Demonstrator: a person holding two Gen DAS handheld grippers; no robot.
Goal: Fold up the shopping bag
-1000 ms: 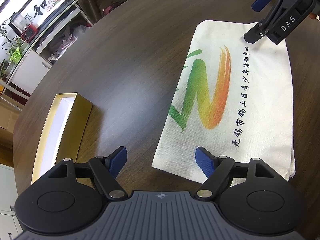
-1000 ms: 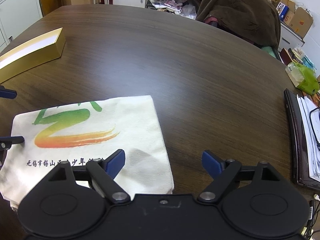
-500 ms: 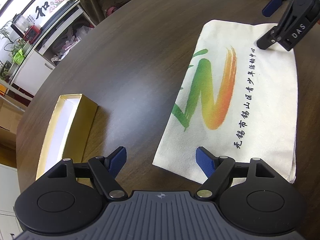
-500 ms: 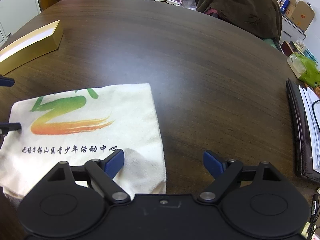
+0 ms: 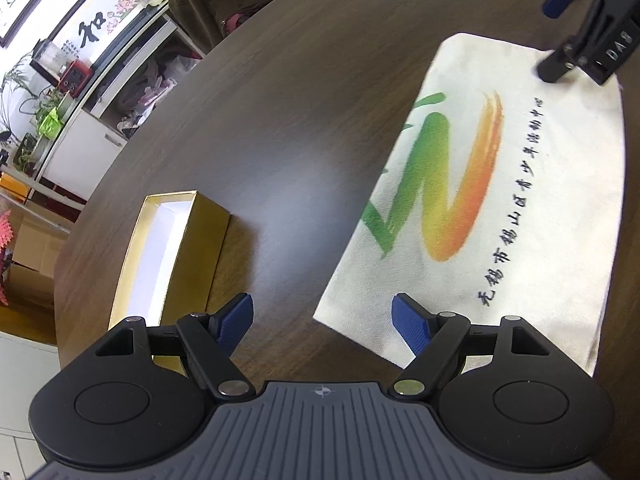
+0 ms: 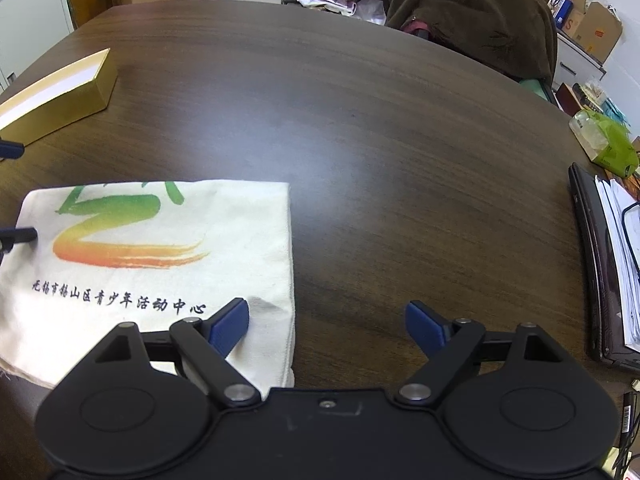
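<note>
In the left wrist view, a gold box (image 5: 176, 256) lay open at about nine o'clock, its white lining bare as far as could be seen. The left gripper (image 5: 322, 322) hung with its blue pads wide apart and nothing between them, one pad near the box, the other over the near corner of the shopping bag (image 5: 520, 208). The shopping bag lay flat and folded at about two o'clock, cream cloth with a green-to-orange brush logo and a line of dark characters. At one o'clock the right gripper (image 5: 556, 36) stood over the bag's far edge.

In the right wrist view, the gold box (image 6: 60, 96) sat at ten o'clock, well apart from the shopping bag (image 6: 152, 252), which lay at eight o'clock. The right gripper (image 6: 328, 322) was spread wide, empty, its left pad above the bag's corner and its right pad over bare wood.

The tabletop (image 6: 360, 140) was dark brown wood grain with a rounded edge. At one o'clock stood a chair (image 6: 472, 12) draped in brown fabric, with cardboard boxes (image 6: 596, 28) beyond. At three o'clock a dark folder (image 6: 592, 280) of papers rested on the tabletop.
</note>
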